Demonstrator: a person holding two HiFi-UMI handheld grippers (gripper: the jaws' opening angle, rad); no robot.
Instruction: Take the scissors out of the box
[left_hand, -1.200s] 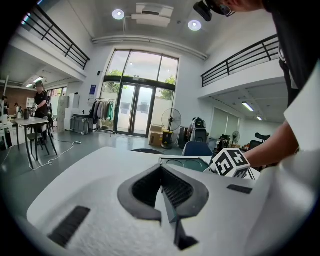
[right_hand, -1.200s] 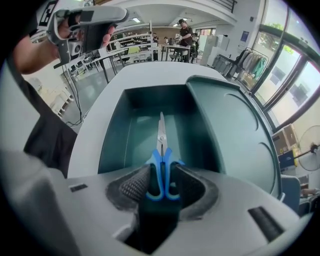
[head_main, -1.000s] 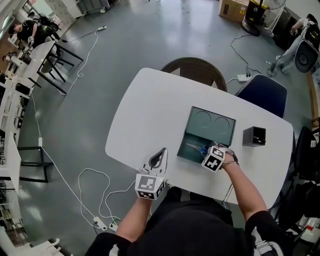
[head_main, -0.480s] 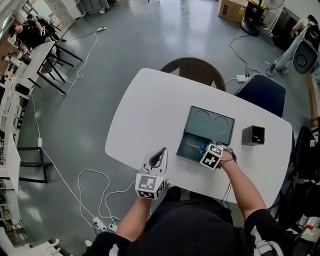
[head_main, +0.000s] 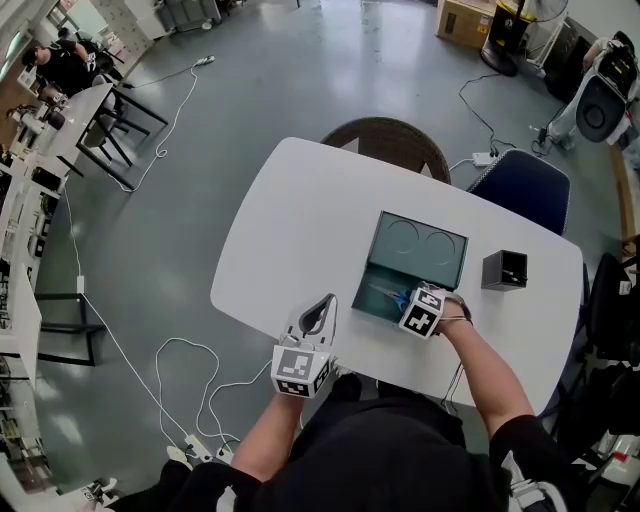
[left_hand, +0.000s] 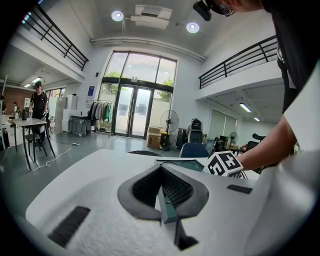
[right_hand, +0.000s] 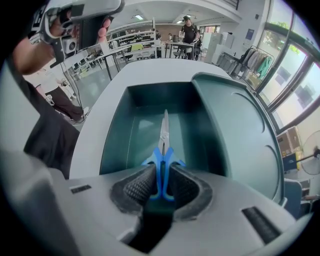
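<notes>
The dark teal box (right_hand: 118, 131) lies open on the white table (head_main: 300, 215), its lid (right_hand: 235, 125) folded flat to the far side so the tray can be reached from above. The scissors (right_hand: 164, 131) lie along the tray floor, blades shut and pointing away, blue handles nearest the person, which is likely why the right tongs (right_hand: 161, 174) come steeply down at that end. Those tongs have just been closing, and their ribbed pads now press on the two blue handle loops from either side; the scissors rest in the box, not yet lifted. The left tongs (left_hand: 163, 194) are closed on nothing and hang off the table's near edge, well apart from the box, apparently kept clear of the work.
</notes>
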